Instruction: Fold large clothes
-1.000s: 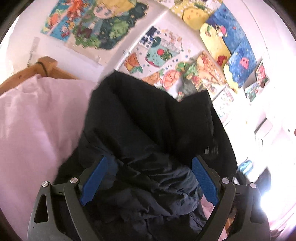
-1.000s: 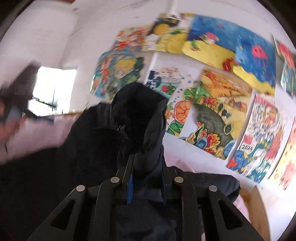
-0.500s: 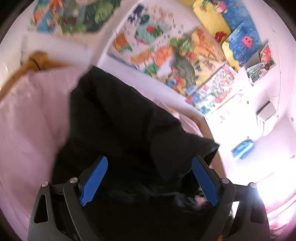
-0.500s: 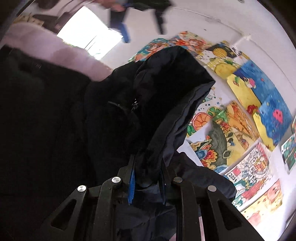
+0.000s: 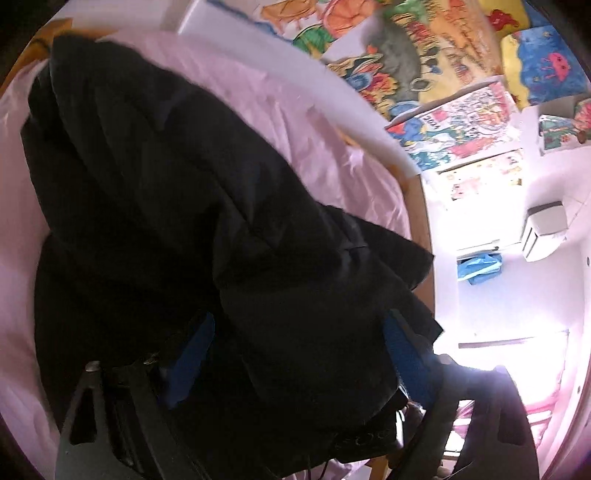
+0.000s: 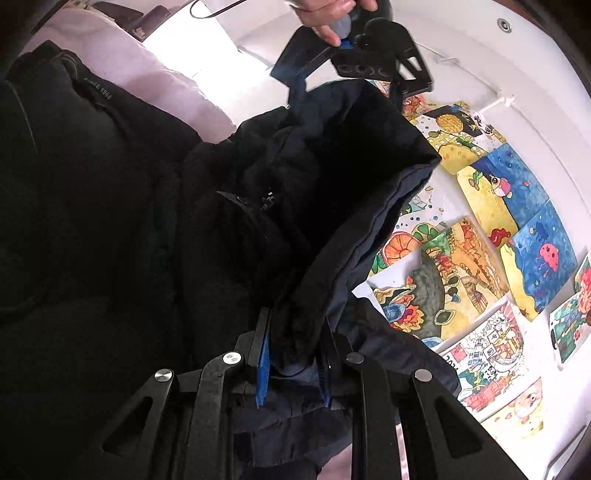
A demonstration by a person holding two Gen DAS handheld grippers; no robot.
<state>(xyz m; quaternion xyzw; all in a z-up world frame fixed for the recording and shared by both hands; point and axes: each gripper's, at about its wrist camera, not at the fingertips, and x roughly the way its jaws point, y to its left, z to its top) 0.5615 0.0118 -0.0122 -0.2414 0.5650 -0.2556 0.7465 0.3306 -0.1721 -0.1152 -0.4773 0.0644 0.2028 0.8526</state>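
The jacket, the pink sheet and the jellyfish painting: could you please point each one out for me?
jacket (image 6: 332,177): right wrist view, on its raised dark fold.
pink sheet (image 5: 280,107): left wrist view, on a bare stretch beside the jacket.
jellyfish painting (image 6: 543,258): right wrist view, on its blue ground.

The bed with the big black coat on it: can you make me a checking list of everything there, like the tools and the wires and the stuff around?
Surface: bed with pink sheet, wooden frame edge showing.
Job's things: black padded jacket, bunched, partly lifted off the sheet.
Clutter: nothing seen on the bed.
Grippers: right tool shut on a jacket fold; left tool closing, jacket fabric between its blue pads; a hand holds it.
Cables: thin black cord beside the left tool.
Surroundings: children's paintings on the white wall; wall air conditioner; blue bag; bright window.
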